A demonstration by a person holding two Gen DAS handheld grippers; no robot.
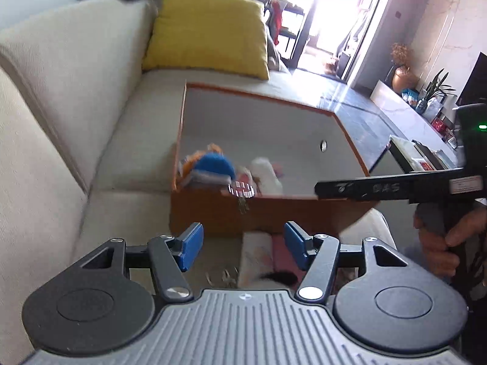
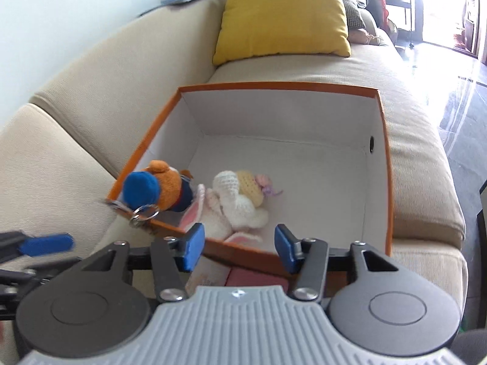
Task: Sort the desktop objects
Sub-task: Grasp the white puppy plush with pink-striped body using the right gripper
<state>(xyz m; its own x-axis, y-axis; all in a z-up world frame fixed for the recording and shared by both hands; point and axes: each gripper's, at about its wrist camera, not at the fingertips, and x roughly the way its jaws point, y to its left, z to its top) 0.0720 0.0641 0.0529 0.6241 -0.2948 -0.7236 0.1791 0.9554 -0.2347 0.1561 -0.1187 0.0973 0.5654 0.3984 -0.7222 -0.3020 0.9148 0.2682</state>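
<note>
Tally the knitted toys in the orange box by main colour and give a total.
Orange and blue: 1, the bear
White: 1, the doll with the yellow hat
White and pink: 1, the bunny partly under the doll
Total: 3, all in the near left corner of the box

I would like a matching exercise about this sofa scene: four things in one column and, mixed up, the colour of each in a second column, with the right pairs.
Things:
1. cushion
2. storage box outer rim
3. crocheted rabbit
4. cap of the bear keychain

Colours:
A. blue
B. white
C. yellow
D. orange

Pairs: 1-C, 2-D, 3-B, 4-A
</note>
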